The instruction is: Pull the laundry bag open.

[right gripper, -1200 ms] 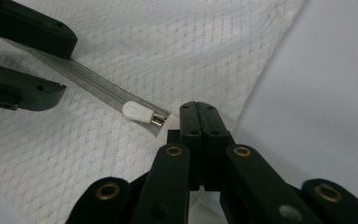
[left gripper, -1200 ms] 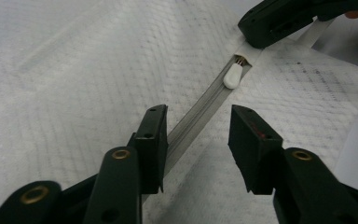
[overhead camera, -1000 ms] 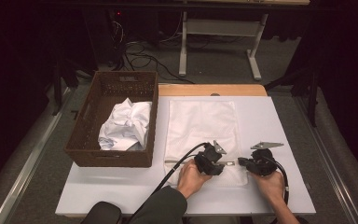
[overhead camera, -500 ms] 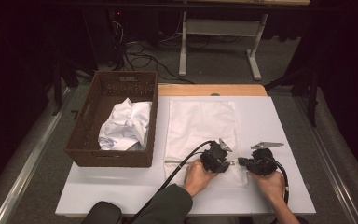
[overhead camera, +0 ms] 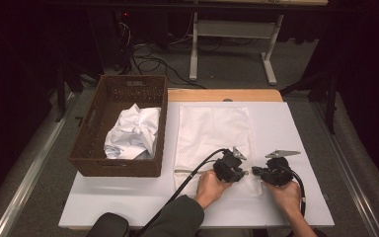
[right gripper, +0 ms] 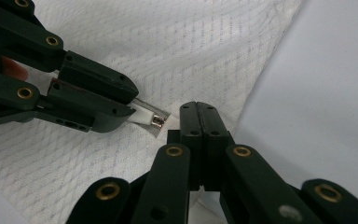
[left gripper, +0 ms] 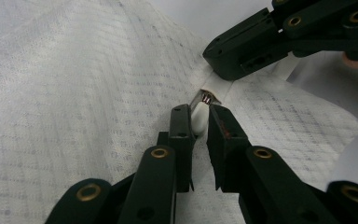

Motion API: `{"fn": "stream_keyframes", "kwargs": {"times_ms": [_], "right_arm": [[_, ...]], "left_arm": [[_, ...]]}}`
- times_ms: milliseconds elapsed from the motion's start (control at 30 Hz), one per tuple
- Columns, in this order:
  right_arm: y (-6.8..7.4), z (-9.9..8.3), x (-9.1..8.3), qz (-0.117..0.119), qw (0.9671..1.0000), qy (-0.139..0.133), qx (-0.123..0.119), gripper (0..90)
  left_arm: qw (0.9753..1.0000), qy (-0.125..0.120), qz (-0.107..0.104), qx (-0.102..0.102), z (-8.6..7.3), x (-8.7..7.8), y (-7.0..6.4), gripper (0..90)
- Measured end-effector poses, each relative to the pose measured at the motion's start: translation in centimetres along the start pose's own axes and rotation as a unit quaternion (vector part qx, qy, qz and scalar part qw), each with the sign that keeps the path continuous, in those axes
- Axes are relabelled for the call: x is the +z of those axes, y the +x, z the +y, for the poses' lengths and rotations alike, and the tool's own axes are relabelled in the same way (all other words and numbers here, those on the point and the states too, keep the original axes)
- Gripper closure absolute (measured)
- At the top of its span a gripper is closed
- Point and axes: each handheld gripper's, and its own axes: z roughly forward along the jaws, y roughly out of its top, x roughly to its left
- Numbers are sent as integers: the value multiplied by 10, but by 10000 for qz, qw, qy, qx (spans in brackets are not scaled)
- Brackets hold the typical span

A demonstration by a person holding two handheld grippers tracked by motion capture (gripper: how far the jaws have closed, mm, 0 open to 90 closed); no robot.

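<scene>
Flat on the white worktop [overhead camera: 128,197]: a white mesh laundry bag [overhead camera: 212,133], rectangular, fine woven grid texture with faint diagonal ribbing up close, lying just right of a brown wicker basket [overhead camera: 91,143]. Inside the basket, crumpled white cloth [overhead camera: 132,132], creased and bunched. Basket walls coarsely woven, dark, boxy in shape.

Near the bag's front edge, both grippers close together, almost tip to tip. Left gripper [left gripper: 198,123], matte black with brass-coloured rivets, nearly closed, clamped on a small white zipper pull [left gripper: 197,116] of smooth plastic, with a short metal link at its far end. Right gripper [right gripper: 199,116], same black jointed build, jaws pressed fully together, pinching the mesh fabric at the zip's end beside the pull. A white fabric strip along the zip line, smoother than the mesh around it.

Seen from the high view: left gripper [overhead camera: 231,170] and right gripper [overhead camera: 269,174] over the bag's lower right corner, black cables trailing back, a grey three-cornered plate on each.
</scene>
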Motion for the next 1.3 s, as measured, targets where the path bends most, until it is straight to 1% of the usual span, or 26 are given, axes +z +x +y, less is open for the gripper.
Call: {"fn": "stream_keyframes", "kwargs": {"times_ms": [300, 433, 867, 1033, 1167, 1267, 1300], "right_arm": [[0, 0, 0, -2, 10000, -3, -23, 900], [1, 0, 0, -6, 10000, 5, -17, 900], [2, 0, 0, -29, 10000, 11, -23, 900], [2, 0, 0, -28, 10000, 0, -27, 900], [3, 1, 1, -87, 9999, -3, -110, 900], [4, 1, 0, -167, 9997, -29, -153, 900], [4, 1, -1, -230, 9996, -54, -166, 900]], "left_arm": [[9999, -55, -38, -80, 1, 0, 1, 812], [9999, -61, -93, -76, 1, 1, 0, 809], [9999, -66, -153, -37, 4, 8, -5, 805], [9998, -73, -150, -97, 6, 10, -4, 828], [9997, -107, -184, -147, 7, 10, -3, 861], [9995, -118, -211, -203, 8, 10, -2, 862], [9994, -122, -224, -218, 8, 10, -2, 862]]}}
